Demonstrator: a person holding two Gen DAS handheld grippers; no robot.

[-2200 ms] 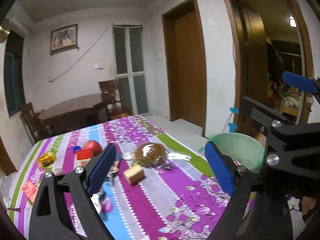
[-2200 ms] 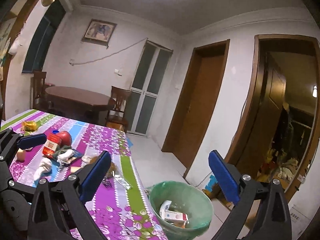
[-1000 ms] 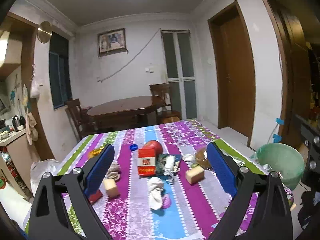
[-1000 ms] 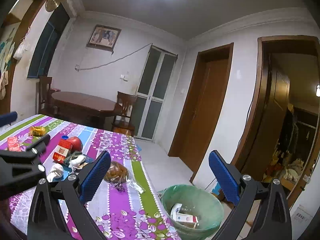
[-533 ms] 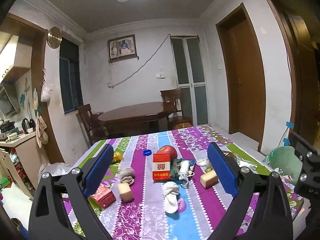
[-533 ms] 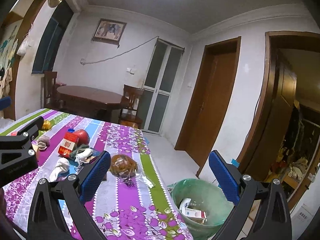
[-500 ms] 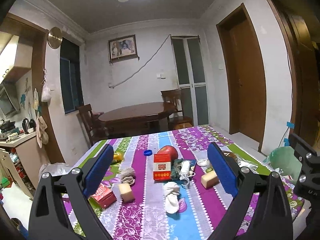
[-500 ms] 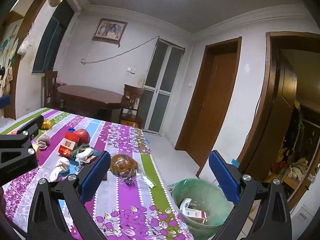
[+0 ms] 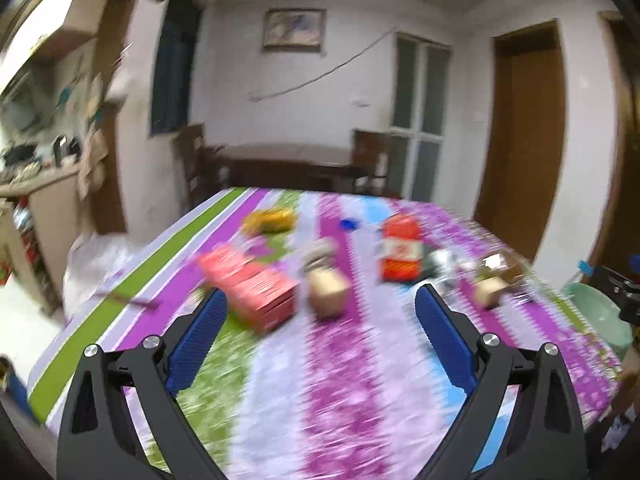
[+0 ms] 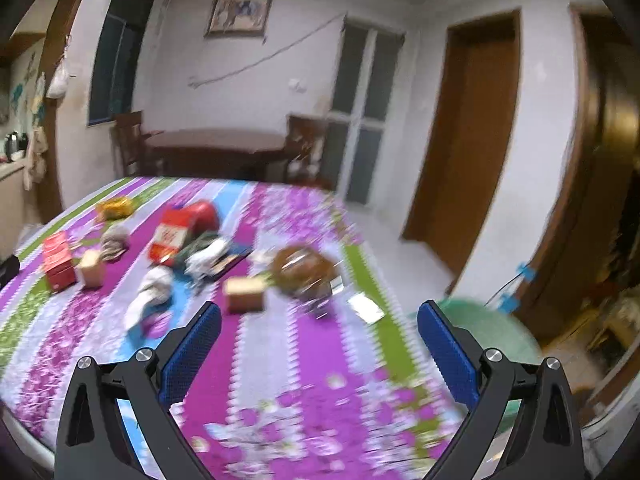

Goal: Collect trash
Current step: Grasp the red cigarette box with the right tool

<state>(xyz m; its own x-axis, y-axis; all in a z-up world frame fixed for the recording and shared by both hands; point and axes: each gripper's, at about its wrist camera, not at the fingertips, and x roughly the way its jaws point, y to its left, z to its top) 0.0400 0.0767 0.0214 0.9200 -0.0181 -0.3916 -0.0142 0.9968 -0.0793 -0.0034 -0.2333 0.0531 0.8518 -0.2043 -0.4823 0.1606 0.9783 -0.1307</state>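
Both views are motion-blurred. My left gripper [image 9: 320, 336] is open and empty over the near part of the purple flowered tablecloth [image 9: 352, 400]. Ahead of it lie a flat red box [image 9: 256, 286], a tan block [image 9: 330, 296], a red packet [image 9: 400, 258] and a yellow wrapper [image 9: 270, 216]. My right gripper [image 10: 318, 344] is open and empty above the table's right side. Ahead of it lie a tan block [image 10: 244, 294], a brown bag in clear wrap [image 10: 306, 268], a white crumpled wad [image 10: 154, 286] and the red packet [image 10: 172, 238]. The green bin [image 10: 484, 332] stands right of the table.
A dark wooden table with chairs [image 10: 212, 152] stands behind the cloth-covered table. Brown doors [image 10: 468, 136] are on the right wall. A counter with kitchen items [image 9: 36, 176] is at far left. The bin also shows at the right edge of the left wrist view [image 9: 598, 314].
Both grippers have swung left and tilted down toward the table, and the items look closer. Both stay open and empty.
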